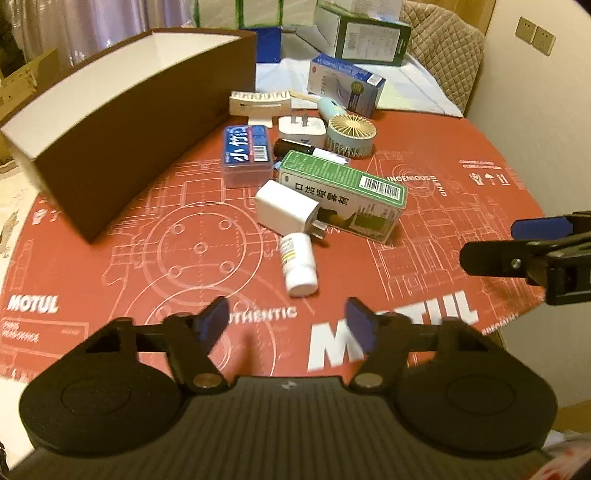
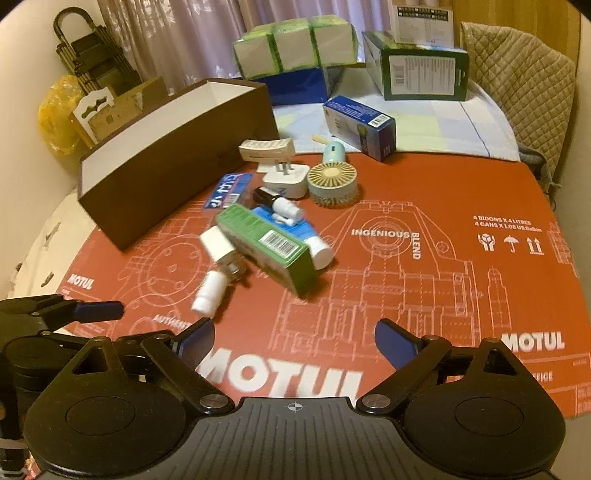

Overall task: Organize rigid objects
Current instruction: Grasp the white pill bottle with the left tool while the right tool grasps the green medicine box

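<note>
A red printed mat [image 1: 424,229] covers the bench, with curtains [image 2: 177,33] and a quilted chair back [image 2: 524,85] behind it. The left tool [image 1: 286,323] and the right tool [image 2: 295,341] both hover with fingers spread, holding nothing. Just ahead of the left tool lies a white bottle [image 1: 298,264], then a white charger [image 1: 286,210] touching a green box [image 1: 343,194]. Further ahead and left stands the open brown box [image 1: 122,122]. A small fan [image 1: 349,134] lies beyond the clutter.
</note>
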Motion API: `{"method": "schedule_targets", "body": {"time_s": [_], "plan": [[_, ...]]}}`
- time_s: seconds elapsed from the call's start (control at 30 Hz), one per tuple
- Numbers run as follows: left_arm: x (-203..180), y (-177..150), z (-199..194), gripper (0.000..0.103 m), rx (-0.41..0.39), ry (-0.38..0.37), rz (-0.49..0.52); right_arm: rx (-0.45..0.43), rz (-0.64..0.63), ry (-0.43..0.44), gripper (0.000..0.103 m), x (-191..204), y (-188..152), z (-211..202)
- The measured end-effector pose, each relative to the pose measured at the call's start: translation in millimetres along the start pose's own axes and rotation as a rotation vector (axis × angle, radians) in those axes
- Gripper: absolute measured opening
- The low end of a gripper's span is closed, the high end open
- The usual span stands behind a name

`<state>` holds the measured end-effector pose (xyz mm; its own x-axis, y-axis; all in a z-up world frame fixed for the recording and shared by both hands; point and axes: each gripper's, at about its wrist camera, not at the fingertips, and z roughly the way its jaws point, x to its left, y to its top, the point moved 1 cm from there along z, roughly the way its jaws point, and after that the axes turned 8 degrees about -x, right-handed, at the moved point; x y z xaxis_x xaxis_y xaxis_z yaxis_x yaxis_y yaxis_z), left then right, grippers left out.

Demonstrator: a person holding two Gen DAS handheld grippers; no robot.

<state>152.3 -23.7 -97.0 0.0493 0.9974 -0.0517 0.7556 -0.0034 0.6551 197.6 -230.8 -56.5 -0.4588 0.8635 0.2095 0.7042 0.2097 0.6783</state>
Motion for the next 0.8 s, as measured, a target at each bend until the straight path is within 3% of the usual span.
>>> {"method": "schedule_targets", "body": {"time_s": [0.17,0.27,0.57,0.67,0.8], "plan": [[-4.3,11.0,23.4,0.052,-0.001,0.011,0.005,0.021,-0.002,0.019,0.091,-17.3,11.4,16.3],[-6.4,15.8,32.8,0.040,0.006,0.010,0.004,0.035,-0.010,0.031,0.090,-24.8,17.1,25.9],[-9.3,22.6,54.2,0.031,0.027,0.034,0.010,0.058,-0.053,0.075,0.088,-33.4,31.2,45.7],[-8.5,22.5,58.7,0.023,0.031,0.031,0.002,0.059,-0.078,0.096,0.087,-32.4,35.4,50.4],[-7.4,22.0,59.4,0.022,0.021,0.037,-0.006,0.058,-0.129,0.133,0.084,-26.7,40.7,56.8]]}}
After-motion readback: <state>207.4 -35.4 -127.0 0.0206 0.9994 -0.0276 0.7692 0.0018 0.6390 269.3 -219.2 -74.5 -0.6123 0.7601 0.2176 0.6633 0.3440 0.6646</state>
